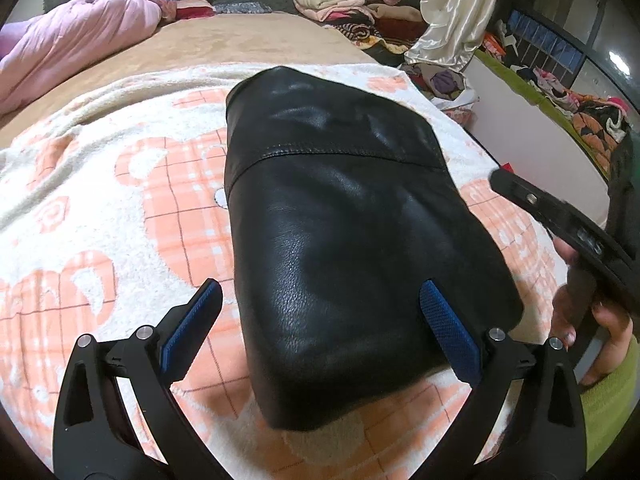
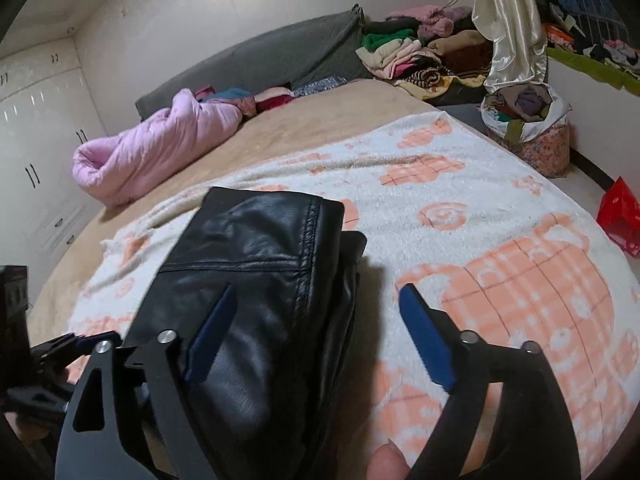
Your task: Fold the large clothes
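Left gripper [image 1: 320, 328] fingers are standing open above the near end of the folded black leather jacket [image 1: 340, 216], nothing pinched; right gripper [image 2: 316, 332] is also gaping wide, empty, over the jacket's right edge. Jacket is lying on the orange-and-white blanket [image 1: 100, 184] on the bed, looking heavy, thick, slick and springy, so probably best grabbing the stacked edge layers together. Floral basket [image 2: 536, 148] beside the bed is overflowing with clothes.

Indoor light, moderate, cool cast. Heavy fisheye bend and dark vignette at corners in both wrist views. Soft highlights on the black leather jacket [image 1: 340, 208], glare spots on the glossy wardrobe doors [image 2: 36, 152]. Right gripper [image 1: 560, 216] motion-blurred. Soft shadow beside the jacket on the blanket [image 2: 480, 240].
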